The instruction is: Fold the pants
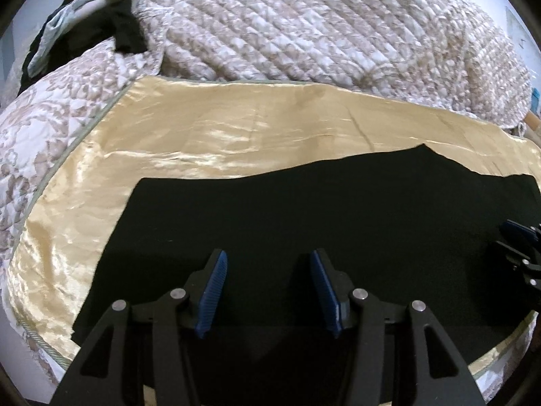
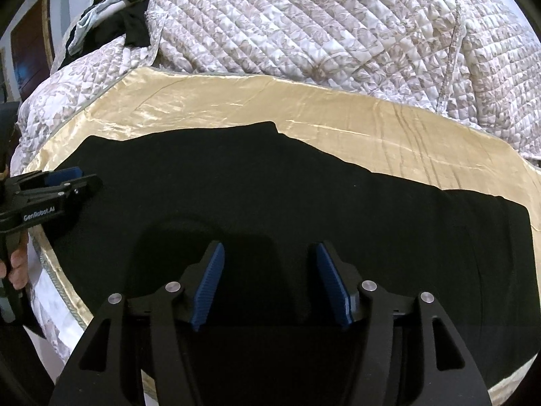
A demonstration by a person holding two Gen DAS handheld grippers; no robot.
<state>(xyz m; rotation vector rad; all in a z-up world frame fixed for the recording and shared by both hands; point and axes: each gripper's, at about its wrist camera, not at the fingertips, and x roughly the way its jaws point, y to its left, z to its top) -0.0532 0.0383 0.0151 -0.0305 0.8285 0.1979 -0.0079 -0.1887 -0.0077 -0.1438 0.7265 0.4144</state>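
Black pants lie flat on a shiny gold satin sheet on a bed; they also show in the right wrist view, spread across the sheet. My left gripper is open and empty, hovering over the pants near their left end. My right gripper is open and empty above the pants' middle. The right gripper shows at the right edge of the left wrist view. The left gripper shows at the left edge of the right wrist view, held by a hand.
A quilted floral bedspread is bunched behind the sheet. A pile of dark and pale clothes lies at the far left corner. The bed's near edge runs below the pants.
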